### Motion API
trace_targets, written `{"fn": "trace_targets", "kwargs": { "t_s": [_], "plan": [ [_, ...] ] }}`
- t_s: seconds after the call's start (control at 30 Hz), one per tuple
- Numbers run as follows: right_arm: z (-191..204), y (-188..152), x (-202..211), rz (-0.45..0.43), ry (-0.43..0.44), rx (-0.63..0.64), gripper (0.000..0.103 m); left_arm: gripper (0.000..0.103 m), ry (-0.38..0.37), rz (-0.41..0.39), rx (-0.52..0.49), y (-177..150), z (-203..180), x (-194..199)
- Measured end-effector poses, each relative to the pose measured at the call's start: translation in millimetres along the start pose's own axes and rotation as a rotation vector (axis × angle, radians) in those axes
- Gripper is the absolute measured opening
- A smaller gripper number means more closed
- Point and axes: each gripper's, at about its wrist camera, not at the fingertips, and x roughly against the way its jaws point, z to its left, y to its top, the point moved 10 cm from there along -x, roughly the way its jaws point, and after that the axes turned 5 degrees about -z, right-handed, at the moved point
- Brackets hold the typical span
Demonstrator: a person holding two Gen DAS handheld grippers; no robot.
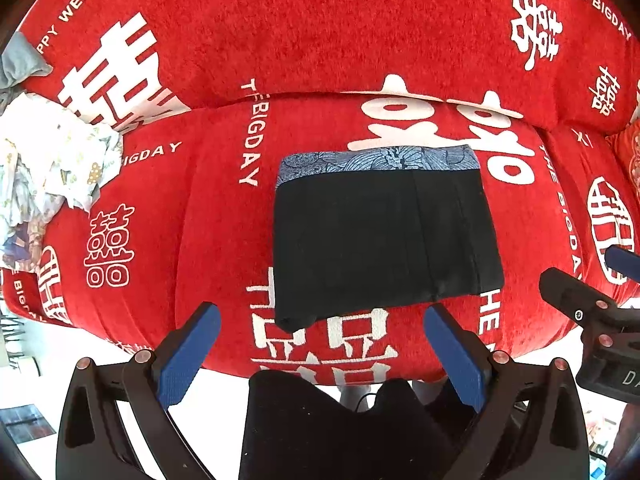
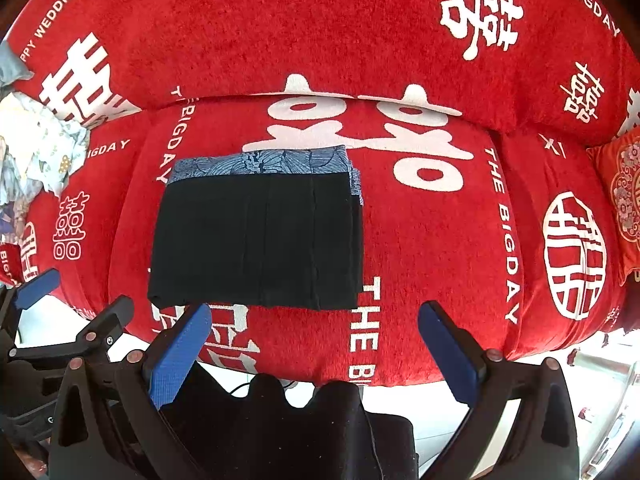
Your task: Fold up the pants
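Note:
The black pants (image 1: pixel 384 240) lie folded into a flat rectangle on the red sofa seat (image 1: pixel 200 216), with a blue patterned waistband (image 1: pixel 376 162) along the far edge. In the right wrist view the pants (image 2: pixel 260 240) sit left of centre. My left gripper (image 1: pixel 320 320) hovers open just short of the near edge of the pants, holding nothing. My right gripper (image 2: pixel 316 320) is open too, near the front edge of the seat (image 2: pixel 440 248), with its left finger (image 2: pixel 184 344) by the near edge of the pants. The right gripper's tips (image 1: pixel 592 288) show at the right of the left wrist view.
A crumpled white patterned cloth (image 1: pixel 52 160) lies on the seat's left end, with grey fabric (image 1: pixel 20 60) behind it. A red embroidered cushion (image 2: pixel 624 200) sits at the right end. The sofa backrest (image 1: pixel 320 20) rises behind. Pale floor (image 2: pixel 440 412) shows below the seat edge.

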Motion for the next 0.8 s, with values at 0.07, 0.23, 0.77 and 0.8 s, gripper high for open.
{"fn": "trace_targets", "kwargs": {
  "t_s": [0.07,0.23,0.77,0.8],
  "plan": [
    [-0.2,-0.2,-0.2,0.001,-0.001,-0.001,0.103,0.102,0.0,0.0,0.001,0.0,0.5,0.0],
    [-1.4,-1.6,-0.9,0.001,-0.004,-0.005,0.103,0.102,-0.004,0.005,0.008,-0.9,-0.2,-0.8],
    [-1.9,-0.5,-2.3,0.003,-0.004,-0.008,0.103,0.102,-0.002,0.007,0.012,-0.7,-4.2,-3.1],
    [-1.8,-0.3,-2.1,0.003,-0.005,-0.007,0.103,0.102,-0.003,0.007,0.013,-0.5,-4.2,-2.9]
  ]
}}
